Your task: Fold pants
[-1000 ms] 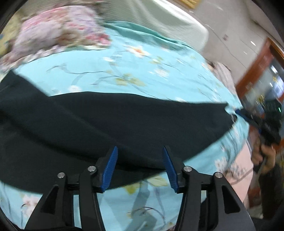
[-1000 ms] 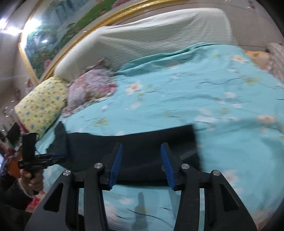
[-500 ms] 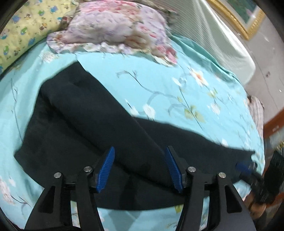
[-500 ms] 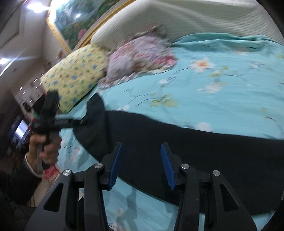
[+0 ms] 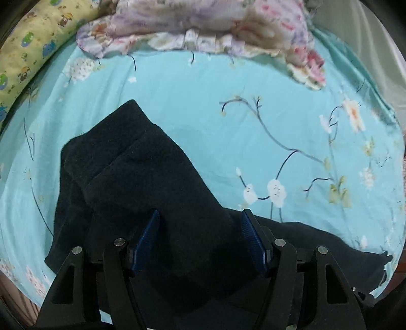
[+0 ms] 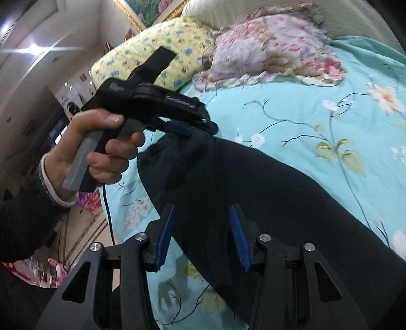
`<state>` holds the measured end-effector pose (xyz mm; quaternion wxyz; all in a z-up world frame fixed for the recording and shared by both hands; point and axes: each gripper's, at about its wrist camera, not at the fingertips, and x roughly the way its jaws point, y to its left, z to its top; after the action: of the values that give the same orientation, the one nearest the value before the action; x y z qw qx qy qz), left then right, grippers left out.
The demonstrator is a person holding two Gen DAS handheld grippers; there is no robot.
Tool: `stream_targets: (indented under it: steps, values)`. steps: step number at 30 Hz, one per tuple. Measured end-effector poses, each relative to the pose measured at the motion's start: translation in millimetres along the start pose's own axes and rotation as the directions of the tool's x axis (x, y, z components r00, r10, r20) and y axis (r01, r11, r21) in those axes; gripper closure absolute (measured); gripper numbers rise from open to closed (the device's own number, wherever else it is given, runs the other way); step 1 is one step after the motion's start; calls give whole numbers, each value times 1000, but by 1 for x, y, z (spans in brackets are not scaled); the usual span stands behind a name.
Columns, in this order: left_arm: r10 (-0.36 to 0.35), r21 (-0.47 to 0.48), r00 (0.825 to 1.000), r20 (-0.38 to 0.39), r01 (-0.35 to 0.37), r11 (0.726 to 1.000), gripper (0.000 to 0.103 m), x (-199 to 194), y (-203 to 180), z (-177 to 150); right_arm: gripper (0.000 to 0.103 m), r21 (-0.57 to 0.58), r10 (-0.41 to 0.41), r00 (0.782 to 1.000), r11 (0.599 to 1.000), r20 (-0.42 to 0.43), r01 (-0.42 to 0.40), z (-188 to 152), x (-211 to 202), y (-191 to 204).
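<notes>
Black pants (image 5: 142, 182) lie on a turquoise flowered bedsheet (image 5: 228, 121), one end folded over in layers at the left, the rest running off to the lower right. My left gripper (image 5: 200, 228) is open and empty, hovering just over the folded part. In the right wrist view the pants (image 6: 266, 193) stretch from the middle to the lower right. My right gripper (image 6: 201, 228) is open and empty above them. The left gripper (image 6: 177, 127) shows there too, hand-held over the pants' far end.
A pink flowered pillow (image 5: 203, 22) and a yellow patterned pillow (image 5: 30, 43) lie at the head of the bed, also in the right wrist view (image 6: 266, 50). The bed edge and the floor (image 6: 83, 228) are at the left.
Both grippers have swung toward the left end of the pants. The view has shifted from the long leg to the layered end, and the left gripper now appears close in the right view.
</notes>
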<state>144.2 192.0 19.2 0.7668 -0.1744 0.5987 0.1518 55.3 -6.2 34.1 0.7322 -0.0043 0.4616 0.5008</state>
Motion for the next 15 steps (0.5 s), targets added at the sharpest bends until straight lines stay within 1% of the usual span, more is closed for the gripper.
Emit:
stream_targets:
  steps: [2,3,4,5,7,8,9,11,13,15]
  values:
    - [12,14,1000,6,-12,1000,38,4,-1,-3,56,-5,6,1000,1000,-25,-6,2,9,0]
    - [18,23,1000,14,-18,1000,41,5,-2,-5,56,-5,13,999,1000,-39,-13,3,15,-1]
    - [25,31,999,24,-25,999,48,5,-2,-7,56,-5,19,999,1000,-46,-19,3,17,-2]
    - [33,43,999,38,-34,998,53,5,-2,-9,56,-7,25,998,1000,-53,-25,3,21,-2]
    - [27,51,998,58,-30,998,76,2,1,-14,56,-11,30,997,999,-70,-31,4,29,-1]
    - [2,44,998,63,-4,999,82,-1,6,-16,60,-14,31,996,999,-79,-32,3,32,-1]
    - [-22,35,998,65,20,999,91,-3,12,-20,65,-15,33,995,999,-90,-35,3,37,-1]
    - [-61,16,995,82,60,998,97,-11,21,-30,95,-27,18,993,999,-114,-21,1,46,1]
    - [-94,-2,989,111,95,995,99,-21,30,-40,96,-34,6,994,999,-112,-10,-1,48,4]
    - [-166,-31,971,171,174,984,100,-36,43,-54,97,-49,3,996,999,-92,-7,-1,44,8]
